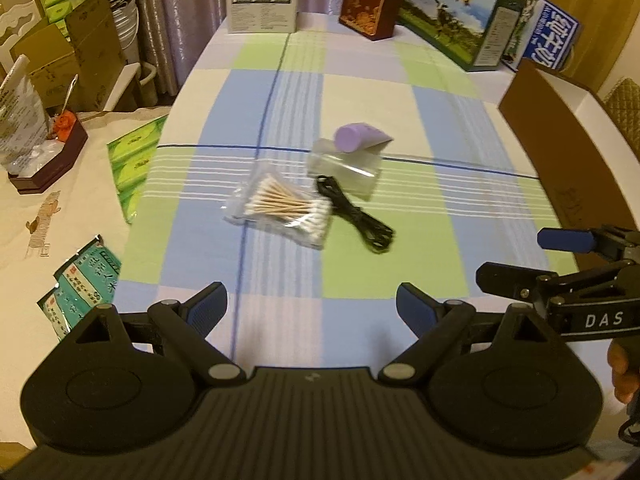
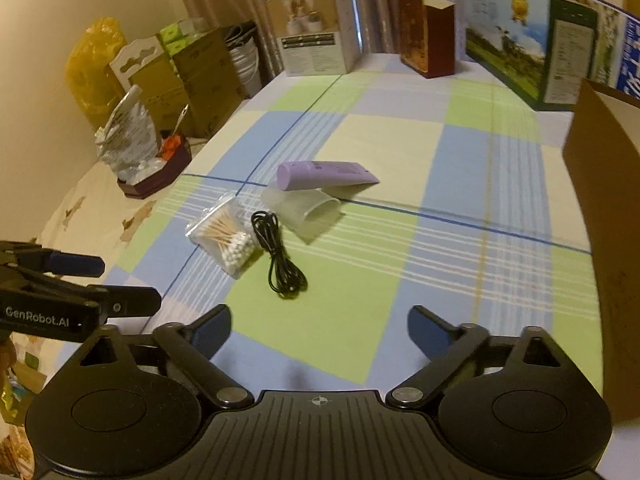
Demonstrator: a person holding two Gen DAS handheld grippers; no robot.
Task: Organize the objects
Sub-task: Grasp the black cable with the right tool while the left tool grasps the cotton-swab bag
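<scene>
Four small things lie in a bunch in the middle of the checked tablecloth (image 1: 400, 80): one bag of cotton swabs (image 1: 282, 210), one black cable (image 1: 356, 216), one purple tube (image 1: 360, 138) and one clear plastic cup (image 1: 346, 168) lying on its side. The tube rests on the cup. The cable lies just beside the swabs, toward 3 o'clock of the bag.

There are two grippers. The left gripper (image 1: 312, 304) has its jaws spread wide with nothing in between. The right gripper (image 2: 320, 326) has its jaws spread wide too, with only cloth between them. Both are on the near side of the bunch and touch nothing.

At 12 o'clock on the table stand one white box (image 2: 314, 30), one dark red box (image 2: 426, 32) and one big blue and green box (image 2: 532, 48). A brown cardboard box (image 1: 568, 148) stands at 3 o'clock. Green packs (image 1: 134, 164) lie at 9 o'clock.

The right gripper's side reads "DAS". The left one's side reads "GenRobot.AI".
</scene>
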